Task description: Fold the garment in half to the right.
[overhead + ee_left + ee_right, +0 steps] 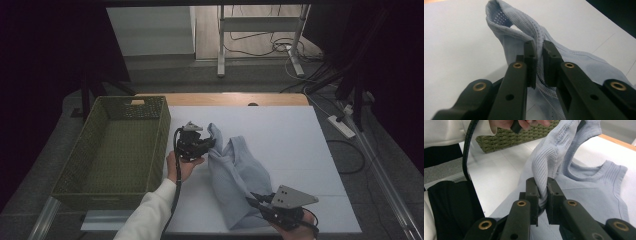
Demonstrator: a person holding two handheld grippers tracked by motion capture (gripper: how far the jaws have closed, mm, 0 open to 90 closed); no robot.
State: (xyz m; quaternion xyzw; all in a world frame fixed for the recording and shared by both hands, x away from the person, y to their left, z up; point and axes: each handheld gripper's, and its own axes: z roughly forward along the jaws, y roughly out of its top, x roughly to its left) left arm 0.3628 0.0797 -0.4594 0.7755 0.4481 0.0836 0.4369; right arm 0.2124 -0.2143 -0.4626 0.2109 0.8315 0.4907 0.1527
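On the white mat (280,150), right of the basket (75,187), lies the pale blue knit top (237,172), partly lifted and bunched. Both grippers are clamped on it. The left gripper (209,146) pinches a ribbed edge near an armhole, its jaws closed on a fold of the trim, as the left gripper view shows (538,62). The right gripper (255,200) bites a thick roll of fabric lower down, near the front edge of the mat; in the right gripper view (543,195) the knit bulges out above the jaws and runs up toward the left hand (524,123).

The step in hand looks like lifting or spreading the top between two holds. To do it well, I would keep both grips firm and draw the hands apart evenly, so the cloth tightens without slipping from the jaws. The right hold takes in several layers; a bunched bite like that could drag the whole garment rather than one edge, so a steady, slow pull seems wise. If the top is bound for the basket, raise it clear of the mat before carrying it left over the basket's rim.
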